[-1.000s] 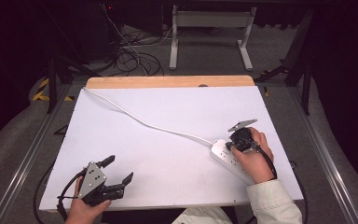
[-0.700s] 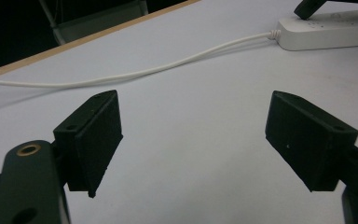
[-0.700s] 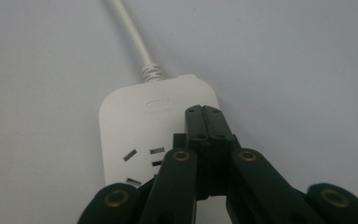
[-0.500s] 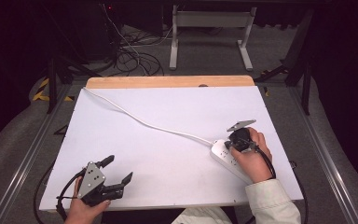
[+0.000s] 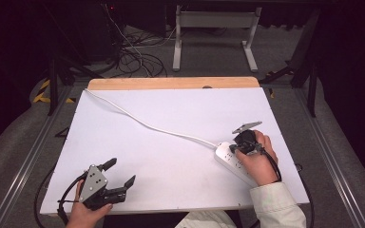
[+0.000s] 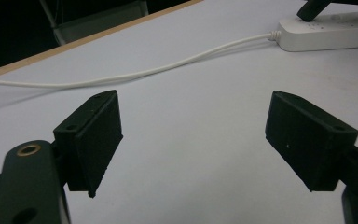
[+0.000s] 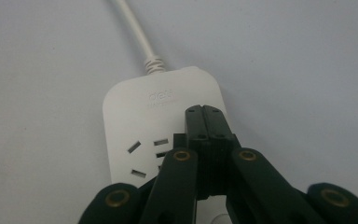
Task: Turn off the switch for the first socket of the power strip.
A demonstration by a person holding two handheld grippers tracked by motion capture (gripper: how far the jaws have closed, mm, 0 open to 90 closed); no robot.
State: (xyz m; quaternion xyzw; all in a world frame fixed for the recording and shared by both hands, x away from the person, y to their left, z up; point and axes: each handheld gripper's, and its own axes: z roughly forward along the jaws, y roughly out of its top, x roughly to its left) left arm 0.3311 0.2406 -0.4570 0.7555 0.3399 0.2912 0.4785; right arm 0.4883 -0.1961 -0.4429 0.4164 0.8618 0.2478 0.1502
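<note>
A white power strip (image 5: pixel 223 153) lies on the white table (image 5: pixel 180 109) at the right, and its white cable (image 5: pixel 142 122) runs off to the far left corner. My right gripper (image 5: pixel 234 148) is shut with nothing between its jaws. Its tips (image 7: pixel 203 112) rest over the strip's top face (image 7: pixel 158 121), just beside a socket and near the end where the cable (image 7: pixel 133 28) enters. My left gripper (image 5: pixel 122 172) stands open and empty at the front left corner. Its jaws (image 6: pixel 200 126) point across the bare table toward the cable (image 6: pixel 168 70) and the strip (image 6: pixel 326 32).
A wooden strip (image 5: pixel 171 83) borders the table's far edge. Behind it on the floor lie tangled dark cables (image 5: pixel 133 52) and the legs of a metal frame (image 5: pixel 214 33). Metal rails (image 5: pixel 28 156) run along both sides of the table.
</note>
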